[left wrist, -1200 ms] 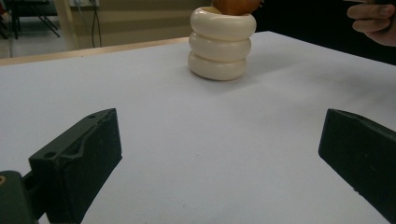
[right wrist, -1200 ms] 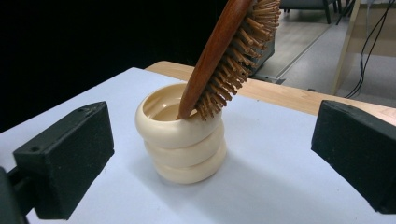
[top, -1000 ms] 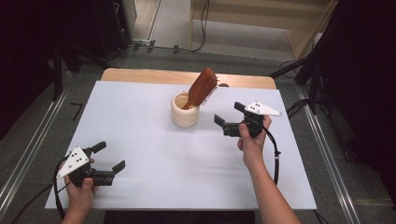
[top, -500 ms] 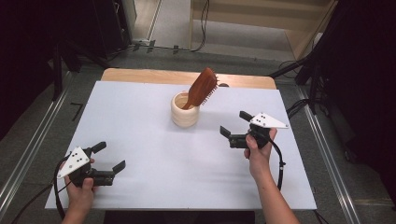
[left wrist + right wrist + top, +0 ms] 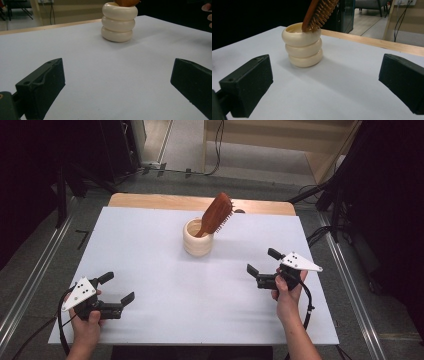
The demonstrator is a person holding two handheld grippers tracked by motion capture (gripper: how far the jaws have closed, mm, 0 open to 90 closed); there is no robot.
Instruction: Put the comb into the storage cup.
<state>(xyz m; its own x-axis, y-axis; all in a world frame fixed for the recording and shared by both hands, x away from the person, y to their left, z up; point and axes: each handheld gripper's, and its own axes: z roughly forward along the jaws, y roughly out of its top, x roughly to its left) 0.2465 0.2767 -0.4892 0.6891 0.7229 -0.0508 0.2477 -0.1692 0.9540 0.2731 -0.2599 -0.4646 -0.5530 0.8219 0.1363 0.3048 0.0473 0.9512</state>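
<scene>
Hairbrush [image 5: 216,215]: wooden, bristled, standing handle-down in ribbed cream cup [image 5: 198,238], head leaning toward 1 o'clock over rim. Cup located past centre of white surface [image 5: 150,245], toward 12 o'clock.

Right hand-held gripper [image 5: 263,264]: jaws wide apart, nothing held. Now at 4 o'clock from cup, well apart; one second earlier just beside cup at 3 o'clock, since drawn back toward 6 o'clock edge. Judged: brush released into cup, placement likely complete, hand retreating.

Left hand-held gripper [image 5: 118,287]: jaws spread wide, empty, resting low at 7 o'clock from cup, well apart; position unchanged across the last second.

Right gripper view: cup [image 5: 302,45] and brush bristles [image 5: 321,12] ahead between open jaws, untouched.
</scene>
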